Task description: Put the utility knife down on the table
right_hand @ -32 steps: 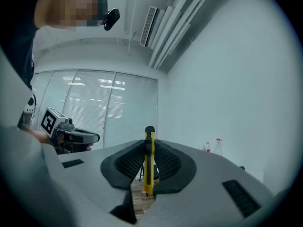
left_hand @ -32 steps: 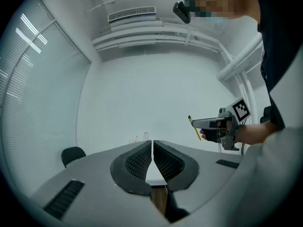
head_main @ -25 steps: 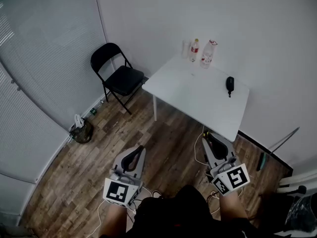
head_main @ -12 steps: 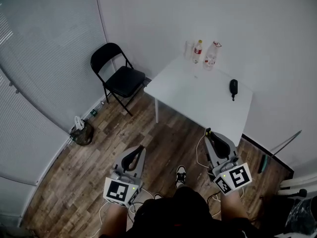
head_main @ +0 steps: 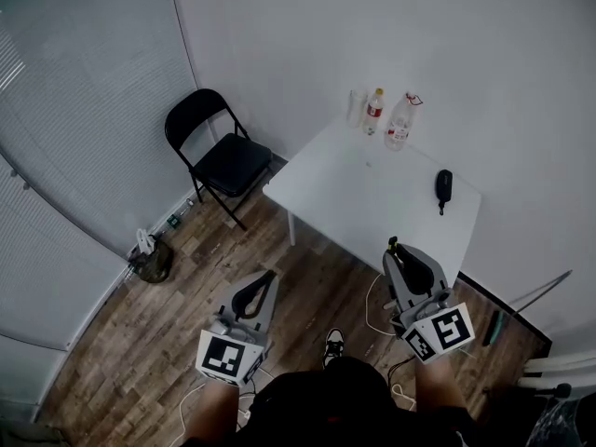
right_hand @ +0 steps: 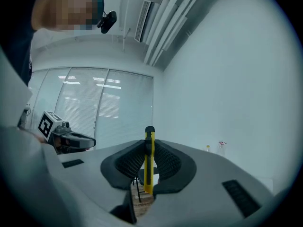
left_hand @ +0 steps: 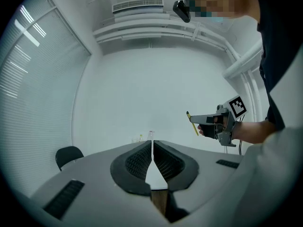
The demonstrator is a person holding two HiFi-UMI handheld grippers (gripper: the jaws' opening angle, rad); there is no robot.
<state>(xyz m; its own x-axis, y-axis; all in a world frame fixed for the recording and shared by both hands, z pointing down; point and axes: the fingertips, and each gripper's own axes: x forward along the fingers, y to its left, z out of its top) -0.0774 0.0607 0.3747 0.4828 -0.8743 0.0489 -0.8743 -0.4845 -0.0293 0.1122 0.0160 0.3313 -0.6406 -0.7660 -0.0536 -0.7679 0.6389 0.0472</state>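
Observation:
A yellow utility knife stands upright between the black pads of my right gripper, which is shut on it. In the head view that gripper is held level just short of the near edge of the white table, and the knife's tip pokes out at its front. My left gripper hangs over the wooden floor to the left of the table. Its jaws meet at the tips with nothing between them. The left gripper view also catches the right gripper with the knife.
On the table a small black object lies at the right, and two bottles and a glass stand at the far edge by the wall. A black folding chair stands to the left. A bag and cables lie on the floor.
Both grippers have moved forward toward the table as the person stepped ahead; the table now lies closer to the right gripper. The knife stays gripped.

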